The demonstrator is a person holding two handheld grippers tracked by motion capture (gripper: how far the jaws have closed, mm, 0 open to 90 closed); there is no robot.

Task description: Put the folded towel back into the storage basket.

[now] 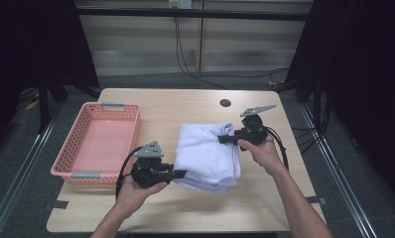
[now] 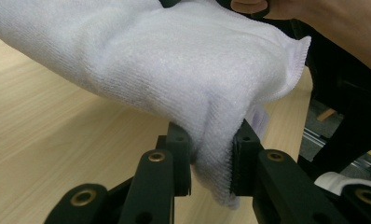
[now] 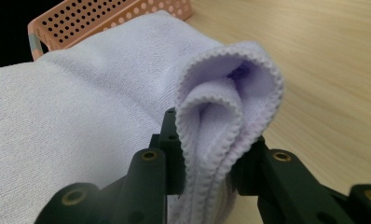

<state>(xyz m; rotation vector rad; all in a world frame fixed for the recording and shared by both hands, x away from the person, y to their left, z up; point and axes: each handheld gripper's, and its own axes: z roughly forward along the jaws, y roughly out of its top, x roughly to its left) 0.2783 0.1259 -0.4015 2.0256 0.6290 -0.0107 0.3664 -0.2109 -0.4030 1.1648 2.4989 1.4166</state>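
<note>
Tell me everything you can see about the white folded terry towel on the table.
The white folded terry towel looks soft and looped, with stitched hems, folded into several layers. It sits mid-table on the light wooden table, right of the pink perforated plastic basket. The left gripper pinches its near edge; the right gripper pinches a folded far corner. Both held parts look raised.

Left claw (image 1: 181, 174), right claw (image 1: 222, 139) clamped

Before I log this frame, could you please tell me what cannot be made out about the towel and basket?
- Towel: how many layers it has; in the high view the top fold covers the rest.
- Left gripper: the towel edge past its fingers runs below the left gripper view's frame.
- Basket: cut off by the right gripper view's top edge.
</note>
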